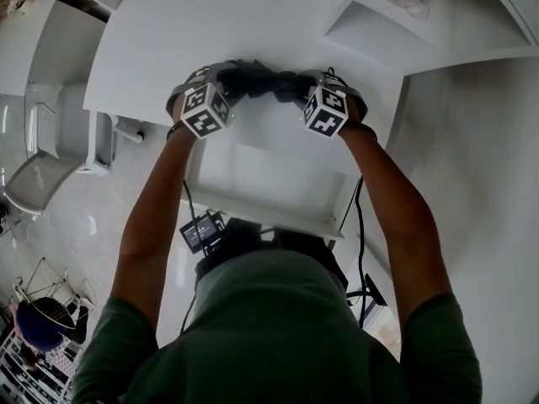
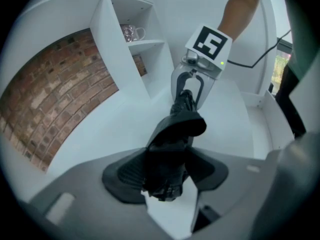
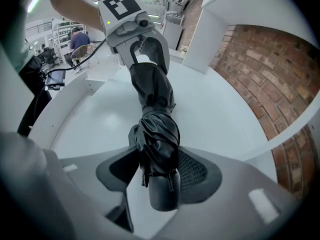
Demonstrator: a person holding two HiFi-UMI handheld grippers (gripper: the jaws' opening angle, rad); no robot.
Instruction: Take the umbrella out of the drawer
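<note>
Umbrella (image 1: pixel 268 82), black and folded up tight, is out of the drawer (image 1: pixel 278 219) and stretched crosswise between the two grippers above the white desk top (image 1: pixel 168 49). From where I stand I cannot tell whether it rests on that surface or hangs just over it.

The right gripper (image 3: pixel 160 176) has its pads clamped on the end with the stubby rounded handle (image 3: pixel 164 194), and the gathered fabric bunches up just past the jaws. The left gripper (image 2: pixel 167 176) is clenched round the opposite end, the dark folds filling the space between its pads. Both tools point steeply down and face each other, marker cubes outward.

The person's bare forearms (image 1: pixel 156 200) reach forward from green sleeves, one on each tool. The drawer stands pulled open right beneath them, against the person's body, a shallow white box. Black cables (image 1: pixel 360 251) trail down beside its right corner.

Farther out, a white shelf unit (image 2: pixel 107 34) stands at the back of the desk, with a glass mug (image 2: pixel 132 33) in one of its cubbies. A brick wall (image 2: pixel 55 99) runs behind it. A white chair (image 1: pixel 50 141) stands off to the left on the pale floor, and another person (image 3: pixel 79 36) sits well back in the room.
</note>
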